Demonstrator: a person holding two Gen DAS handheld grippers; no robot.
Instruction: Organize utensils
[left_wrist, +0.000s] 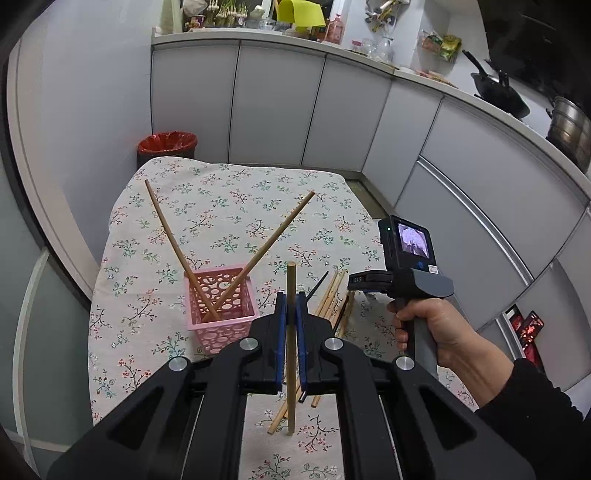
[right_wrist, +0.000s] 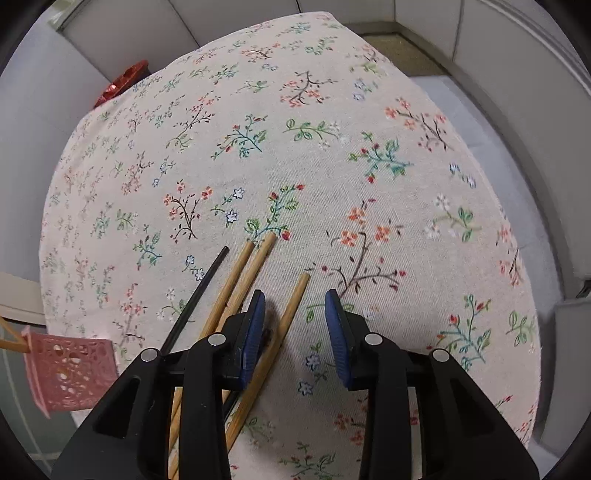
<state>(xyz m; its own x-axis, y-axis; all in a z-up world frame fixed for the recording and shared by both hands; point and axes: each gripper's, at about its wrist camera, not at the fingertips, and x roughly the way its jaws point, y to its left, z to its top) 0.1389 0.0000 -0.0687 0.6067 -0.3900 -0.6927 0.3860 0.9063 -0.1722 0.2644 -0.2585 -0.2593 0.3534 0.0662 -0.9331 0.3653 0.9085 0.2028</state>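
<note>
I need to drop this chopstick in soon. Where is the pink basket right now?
In the left wrist view the pink basket stands on the floral tablecloth, just left of the left gripper, with two chopsticks crossed inside.

Two wooden chopsticks (left_wrist: 236, 284) crossed in pink basket (left_wrist: 221, 306), one chopstick (left_wrist: 291, 343) upright, others (right_wrist: 236, 288) on cloth

Red-lined bin (left_wrist: 167, 147), wok (left_wrist: 500, 94), steel pot (left_wrist: 569, 127) on counter.
</note>
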